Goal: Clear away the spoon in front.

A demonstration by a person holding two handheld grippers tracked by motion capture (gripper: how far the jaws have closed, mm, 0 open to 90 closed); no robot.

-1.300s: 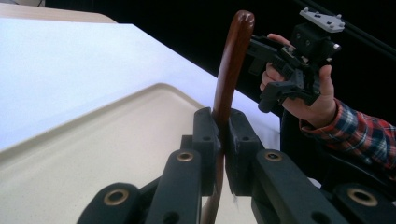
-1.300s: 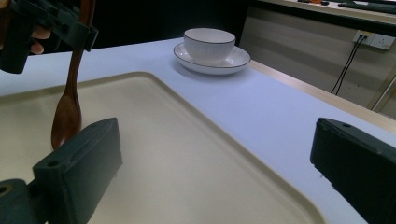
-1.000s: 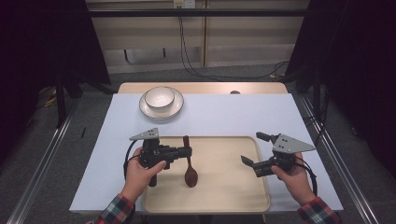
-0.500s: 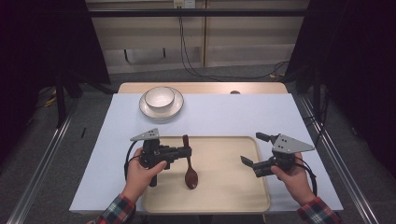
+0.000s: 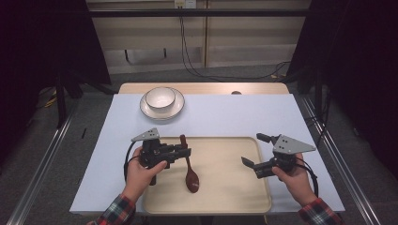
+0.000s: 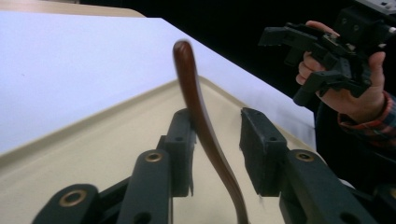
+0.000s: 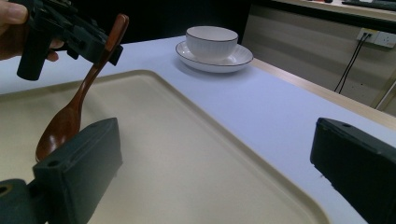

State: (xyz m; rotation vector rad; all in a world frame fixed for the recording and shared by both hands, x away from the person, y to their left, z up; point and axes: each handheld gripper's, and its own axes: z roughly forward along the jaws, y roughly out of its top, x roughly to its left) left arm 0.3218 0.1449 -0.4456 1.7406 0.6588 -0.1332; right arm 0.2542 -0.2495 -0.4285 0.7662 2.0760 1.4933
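Left of centre in the high view, the left tool point(image 5: 184, 151) is seen at the handle of a dark wooden spoon point(image 5: 190, 174), whose bowl rests on the beige tray point(image 5: 225, 201). From the left tool's own view the handle point(image 6: 198, 116) is shown leaning against one pad point(image 6: 180, 149), with a clear gap to the other, so the spoon is no longer clamped. These jaws have just been opening, with the handle still between them. At the right of the frame the right tool point(image 5: 259, 153) is held with its jaws wide and nothing between them, above the tray's right edge.

The placing of the spoon on the tray is judged nearly done: the bowl is down, while the handle is still propped up. What is left is the drawing back of the left tool. The white bowl point(image 5: 160, 98) on its saucer point(image 5: 179, 108) stands at the upper left of the worktop point(image 5: 263, 112), untouched.

Against the earlier frames, nothing is seen to have shifted.
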